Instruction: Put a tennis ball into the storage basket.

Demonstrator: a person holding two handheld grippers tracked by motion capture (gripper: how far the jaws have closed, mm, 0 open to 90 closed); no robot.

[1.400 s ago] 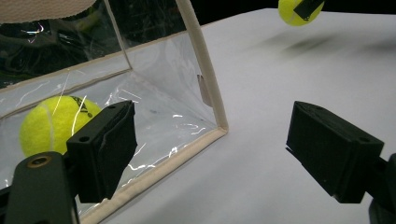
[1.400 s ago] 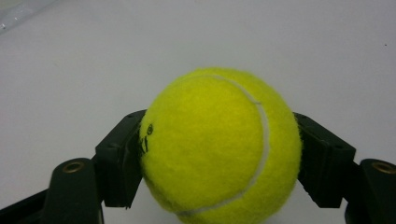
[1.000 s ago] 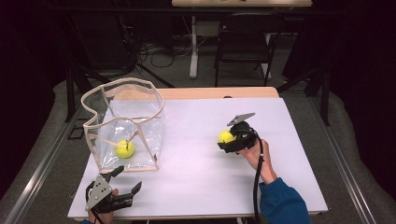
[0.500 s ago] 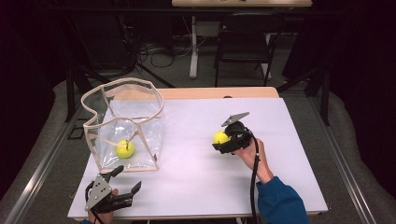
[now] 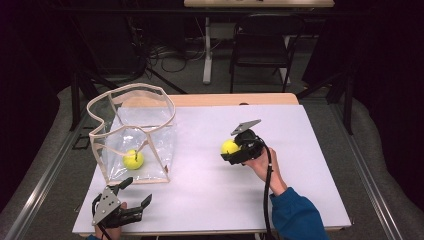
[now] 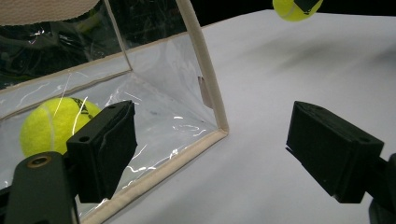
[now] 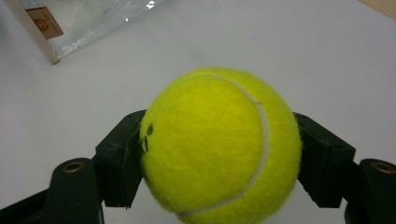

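Note:
My right gripper (image 5: 229,152) is shut on a yellow tennis ball (image 5: 229,146), lifted a little above the white table (image 5: 210,200), right of centre. The ball (image 7: 219,144) sits squeezed between both black pads in the right gripper view. A clear plastic bag (image 5: 150,127) with a beige rim stands open at the left, and a second tennis ball (image 5: 133,159) lies inside it. My left gripper (image 5: 137,192) rests at the table's front left corner, open and empty, jaws pointing at the bag's near corner (image 6: 219,130). The bagged ball (image 6: 51,123) shows behind its left pad.
A wooden strip (image 5: 235,99) runs along the table's far edge. A dark chair (image 5: 260,47) and a white desk leg (image 5: 206,50) stand beyond on the grey floor with cables. White tabletop lies between the bag and the held ball.
My right gripper has carried the tennis ball a short way leftward, toward the bag. The left gripper and the bag have stayed put.

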